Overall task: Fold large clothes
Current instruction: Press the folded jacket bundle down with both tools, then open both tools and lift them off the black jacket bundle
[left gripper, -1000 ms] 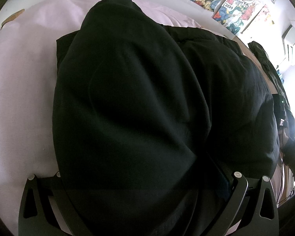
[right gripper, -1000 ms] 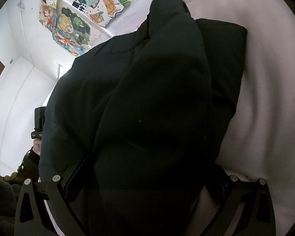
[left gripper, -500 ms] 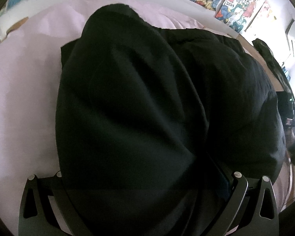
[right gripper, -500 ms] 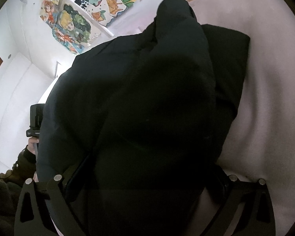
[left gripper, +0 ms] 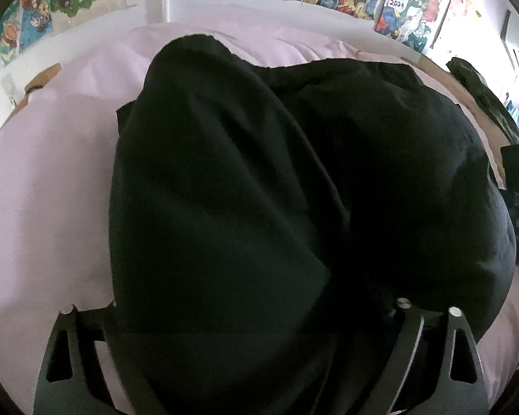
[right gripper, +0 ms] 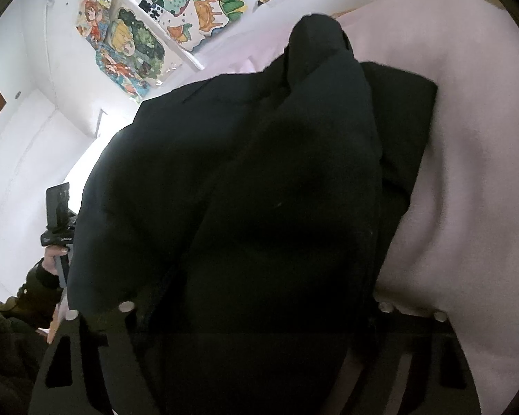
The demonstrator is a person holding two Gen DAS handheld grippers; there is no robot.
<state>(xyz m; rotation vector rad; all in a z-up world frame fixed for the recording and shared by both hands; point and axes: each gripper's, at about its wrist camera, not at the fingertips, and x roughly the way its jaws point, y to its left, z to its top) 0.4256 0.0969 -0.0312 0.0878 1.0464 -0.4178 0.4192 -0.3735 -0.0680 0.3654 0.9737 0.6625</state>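
Note:
A large black garment (left gripper: pixel 259 190) lies bunched in thick folds on a pale pink bedsheet (left gripper: pixel 45 180). In the left wrist view it fills the space between the fingers of my left gripper (left gripper: pixel 256 311) and drapes over them. The jaws are closing, and the cloth hides the pads. The right wrist view shows the same black garment (right gripper: pixel 259 207) heaped between the fingers of my right gripper (right gripper: pixel 256 311). Those jaws are closing too, and the fabric covers the inner faces of the fingers. A narrow end of the garment points away toward the wall.
Pink bedsheet (right gripper: pixel 467 173) spreads around the garment on both outer sides. Colourful posters (left gripper: pixel 398 3) hang on the white wall behind the bed. A person's hand (right gripper: pixel 53 256) in a dark sleeve shows at the left edge of the right wrist view.
Both grippers' fingers have drawn inward around the black cloth. The left wrist view has tilted up, showing more wall and posters. The garment has barely shifted.

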